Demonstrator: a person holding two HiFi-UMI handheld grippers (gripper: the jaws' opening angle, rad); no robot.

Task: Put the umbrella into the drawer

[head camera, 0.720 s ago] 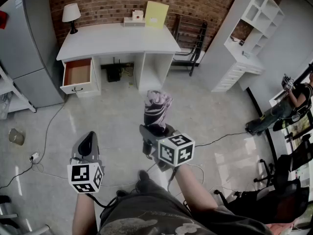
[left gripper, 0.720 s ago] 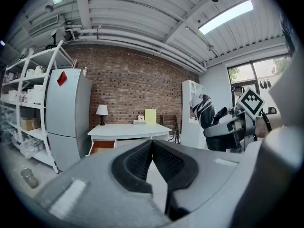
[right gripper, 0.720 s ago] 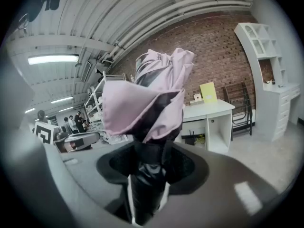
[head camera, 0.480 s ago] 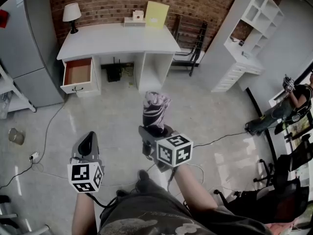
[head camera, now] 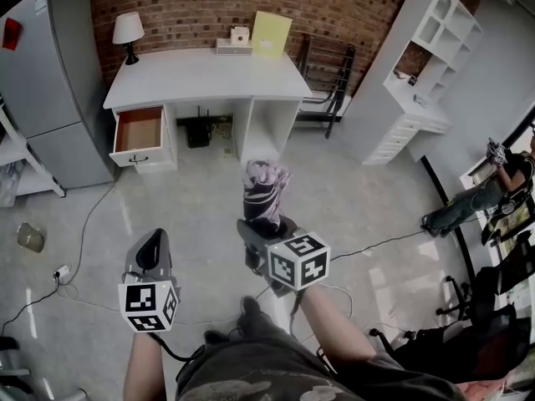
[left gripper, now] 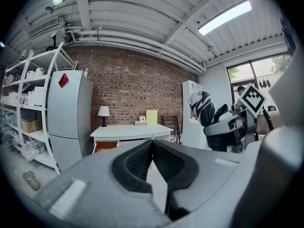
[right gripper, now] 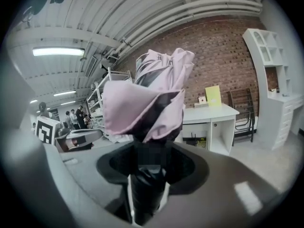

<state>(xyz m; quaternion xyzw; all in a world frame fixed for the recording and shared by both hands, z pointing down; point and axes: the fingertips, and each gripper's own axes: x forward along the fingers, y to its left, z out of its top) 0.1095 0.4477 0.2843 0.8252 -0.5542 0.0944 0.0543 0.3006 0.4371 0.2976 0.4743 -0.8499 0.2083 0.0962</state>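
A folded pink-and-black umbrella [head camera: 263, 193] stands upright in my right gripper [head camera: 261, 226], whose jaws are shut on its black handle end; in the right gripper view the umbrella [right gripper: 148, 103] fills the middle above the right gripper [right gripper: 151, 167]. My left gripper [head camera: 150, 249] is held lower left with its pads together and nothing between them; the left gripper [left gripper: 152, 156] points toward the desk. The open drawer [head camera: 139, 134], with a brown bottom, juts from the left side of the white desk [head camera: 209, 72] across the floor ahead; the drawer [left gripper: 106, 145] shows orange-brown under the desktop.
A grey fridge [head camera: 52, 73] stands left of the desk, a white shelf unit [head camera: 418, 65] at the right. A lamp [head camera: 128, 33] and a yellow card [head camera: 271, 34] sit on the desk. A cable [head camera: 92, 215] trails over the floor; a person [head camera: 481, 192] is at the far right.
The desk and drawer have shifted slightly lower and to the right in the head view. Both grippers keep their places, and the umbrella stays held.
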